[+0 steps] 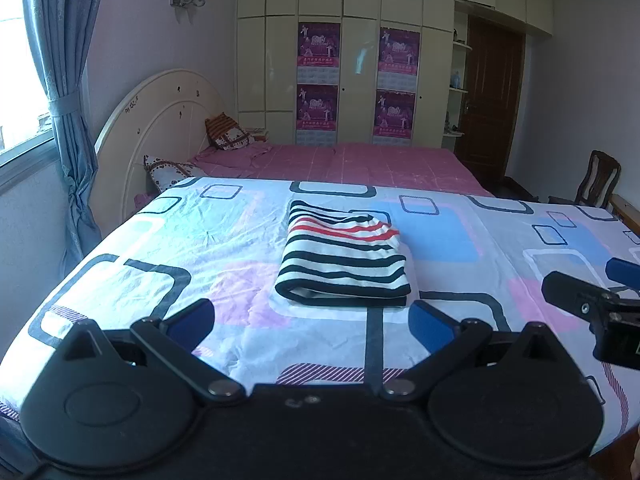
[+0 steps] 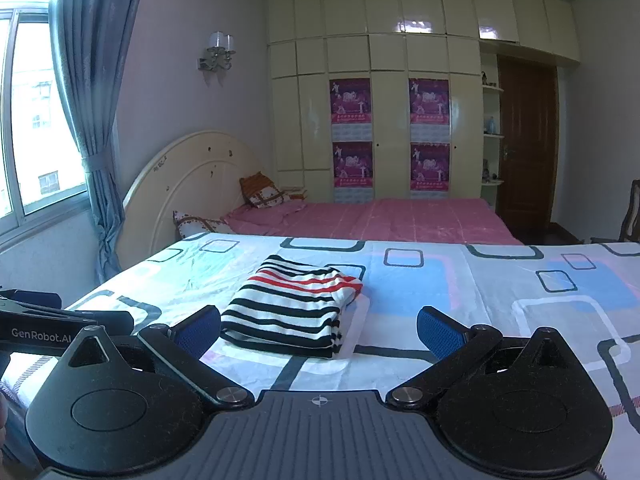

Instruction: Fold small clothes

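A small striped garment (image 1: 344, 258), white with black and red stripes, lies folded into a compact rectangle on the patterned sheet (image 1: 160, 248). It also shows in the right wrist view (image 2: 294, 306). My left gripper (image 1: 312, 326) is open and empty, just short of the garment's near edge. My right gripper (image 2: 320, 330) is open and empty, with the garment's near edge between its blue pads (image 2: 438, 334). The right gripper shows at the right edge of the left wrist view (image 1: 592, 292). The left gripper shows at the left edge of the right wrist view (image 2: 60, 322).
The sheet covers a table-like surface whose left edge (image 1: 60, 292) drops off. Behind it stands a pink bed (image 1: 360, 164) with pillows (image 1: 228, 132) and a cream headboard. A wooden chair (image 1: 596, 178) stands at the right. A wardrobe, a door and a curtained window line the walls.
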The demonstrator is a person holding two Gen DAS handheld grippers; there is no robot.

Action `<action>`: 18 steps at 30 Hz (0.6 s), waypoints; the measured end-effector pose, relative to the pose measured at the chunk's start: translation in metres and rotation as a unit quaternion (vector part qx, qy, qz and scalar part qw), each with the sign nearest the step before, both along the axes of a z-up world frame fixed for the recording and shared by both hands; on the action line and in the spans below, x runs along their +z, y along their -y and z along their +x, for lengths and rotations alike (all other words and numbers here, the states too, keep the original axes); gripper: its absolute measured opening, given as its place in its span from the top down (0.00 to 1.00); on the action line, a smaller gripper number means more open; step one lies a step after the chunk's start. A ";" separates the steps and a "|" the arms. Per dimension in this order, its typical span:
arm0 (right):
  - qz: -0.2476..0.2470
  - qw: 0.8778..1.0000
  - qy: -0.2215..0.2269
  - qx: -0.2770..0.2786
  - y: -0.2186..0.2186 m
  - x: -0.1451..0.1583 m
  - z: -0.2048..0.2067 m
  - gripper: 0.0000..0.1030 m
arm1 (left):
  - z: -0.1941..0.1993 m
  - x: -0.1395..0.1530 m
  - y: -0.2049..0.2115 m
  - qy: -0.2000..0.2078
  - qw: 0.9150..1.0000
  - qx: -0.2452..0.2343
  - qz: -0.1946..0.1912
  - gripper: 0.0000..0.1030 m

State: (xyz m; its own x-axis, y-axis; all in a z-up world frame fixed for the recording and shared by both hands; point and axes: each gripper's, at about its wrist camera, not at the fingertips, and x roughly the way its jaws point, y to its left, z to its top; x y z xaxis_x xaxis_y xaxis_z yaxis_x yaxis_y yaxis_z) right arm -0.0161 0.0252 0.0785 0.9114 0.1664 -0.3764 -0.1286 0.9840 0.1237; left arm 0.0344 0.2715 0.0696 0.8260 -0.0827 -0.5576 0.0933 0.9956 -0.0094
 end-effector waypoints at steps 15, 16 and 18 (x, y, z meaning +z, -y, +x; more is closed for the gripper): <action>0.001 1.000 -0.003 0.003 -0.006 -0.001 0.007 0.00 | 0.002 0.000 -0.002 -0.001 1.000 0.000 0.000 0.00; 0.001 1.000 -0.002 0.003 -0.006 -0.001 0.007 0.00 | 0.002 0.000 -0.002 -0.001 1.000 0.000 0.000 0.00; 0.001 1.000 -0.003 0.003 -0.007 -0.001 0.007 0.00 | 0.002 0.000 -0.002 -0.001 1.000 0.000 -0.001 0.00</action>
